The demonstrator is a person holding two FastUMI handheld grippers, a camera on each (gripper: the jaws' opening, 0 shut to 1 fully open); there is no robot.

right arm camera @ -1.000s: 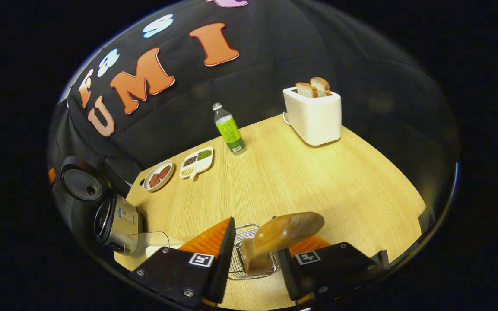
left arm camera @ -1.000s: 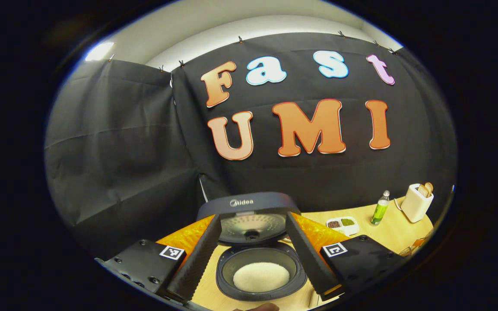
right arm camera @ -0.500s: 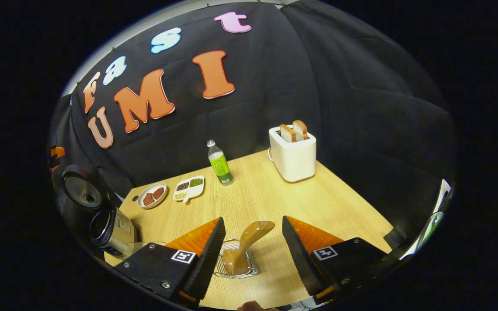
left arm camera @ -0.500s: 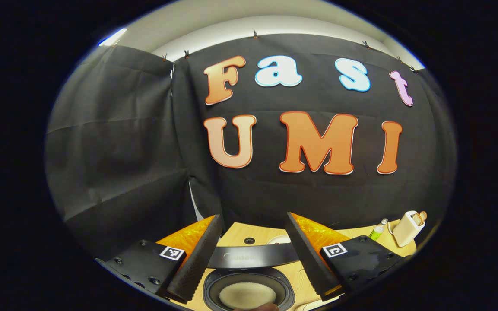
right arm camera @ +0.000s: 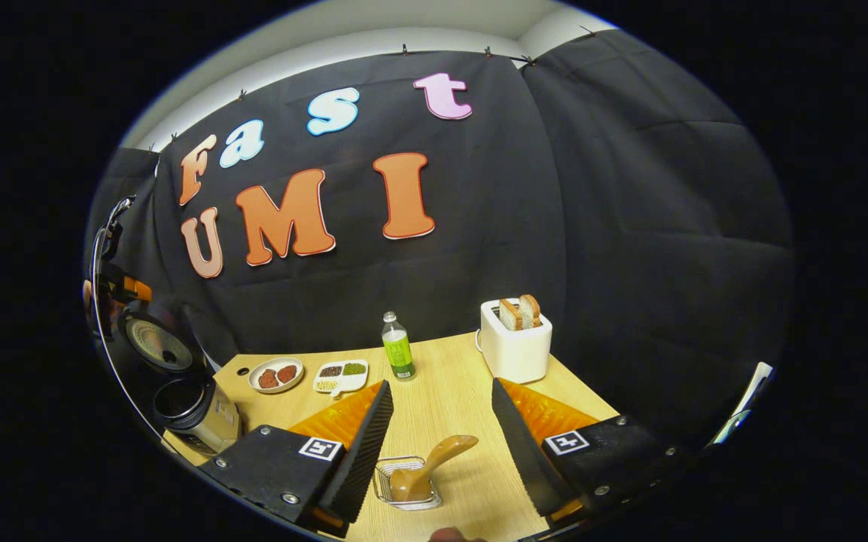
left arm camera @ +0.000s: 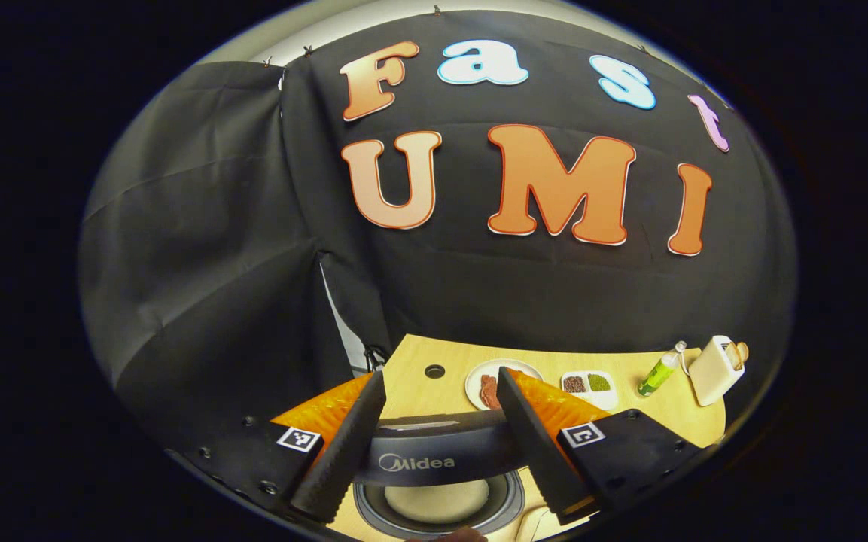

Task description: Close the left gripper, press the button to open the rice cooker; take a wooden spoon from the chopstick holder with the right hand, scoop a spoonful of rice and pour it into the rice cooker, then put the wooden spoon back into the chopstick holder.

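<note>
The wooden spoon [right arm camera: 426,467], smooth, brown and rounded, stands in the small wire chopstick holder [right arm camera: 406,485] on the pale wood-grain worktop [right arm camera: 449,410]. Its bowl is down in the basket and its handle leans up and to the right in the right gripper view. Your right tool [right arm camera: 441,444] hangs above it with both fingers spread wide, grasping nothing; the spoon lies between them but apart from both.

The spoon looks stiff, light and somewhat slick, so it should neither bend nor break. If you need to lift it, the free upper handle is the place to take hold, as the wire rim crowds the lower part. The basket itself looks light and may tip or slide if the spoon drags on it.

In the left gripper view, the dark rice cooker [left arm camera: 437,500] sits directly below your left tool [left arm camera: 434,444], with its lid [left arm camera: 434,455] raised and white rice [left arm camera: 437,500] lying in the pot. This tool's fingers are also spread and hold nothing, so the task looks finished or nearly so.

Farther back on the worktop are a round white plate of reddish-brown pieces [right arm camera: 275,375], a white divided dish of grains [right arm camera: 339,374], a clear bottle with a green label [right arm camera: 398,356], and a white toaster holding two slices of bread [right arm camera: 516,342].
</note>
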